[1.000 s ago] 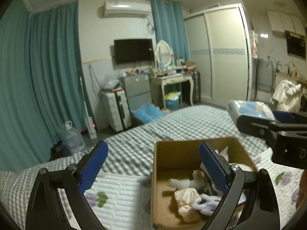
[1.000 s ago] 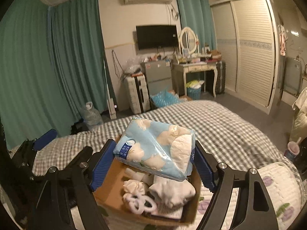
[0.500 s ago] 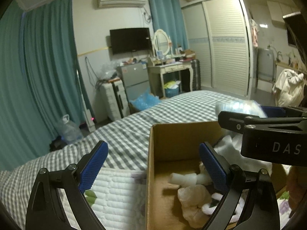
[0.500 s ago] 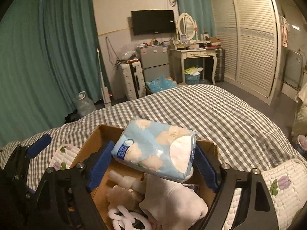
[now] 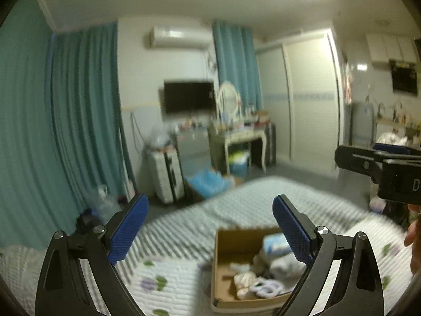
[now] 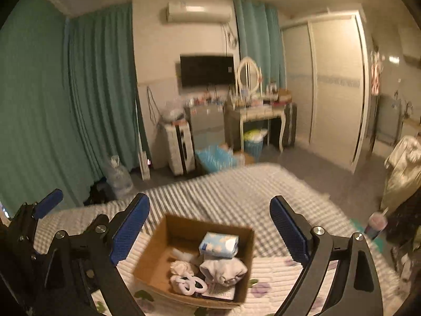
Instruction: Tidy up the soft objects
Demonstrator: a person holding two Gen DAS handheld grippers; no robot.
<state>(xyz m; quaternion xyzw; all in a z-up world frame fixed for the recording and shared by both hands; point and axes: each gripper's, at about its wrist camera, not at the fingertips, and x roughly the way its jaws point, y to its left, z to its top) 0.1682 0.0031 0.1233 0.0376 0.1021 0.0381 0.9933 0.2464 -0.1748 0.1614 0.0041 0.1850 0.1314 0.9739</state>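
Left wrist view. My left claw [image 5: 210, 226] is released, blue pads [image 5: 129, 226] spread wide, nothing between them. Picture blurred. Below and ahead of the claw, toward its right finger, sits the cardboard box [image 5: 223, 263] on the bed [image 5: 236, 202]. The bed has a grey checked cover; a white quilted pad with flower print [image 5: 163, 281] lies under the box. Inside the box: a pale blue tissue pack [image 5: 275, 245] at the far right, partly behind my right pad, a cream soft toy [image 5: 243, 281], and a white looped item [image 5: 265, 287] nearest me. My right claw [image 5: 379, 155] shows edge-on at the right, high above the bed; from here I cannot tell its gap.

Right wrist view. My right claw [image 6: 209, 227] is released, pads apart, holding nothing. The cardboard box [image 6: 158, 250] sits directly below and between the fingers. The tissue pack [image 6: 219, 245] rests in the box against the far right wall, lying on a white cloth bundle [image 6: 223, 268]. Left of the bundle is the cream soft toy [image 6: 179, 267], with the white looped item [image 6: 189, 284] in front of it. A printed paper [image 6: 219, 291] lies flat in the near right corner. My left claw [image 6: 47, 206] pokes in at the far left, beside the box and well clear of it.
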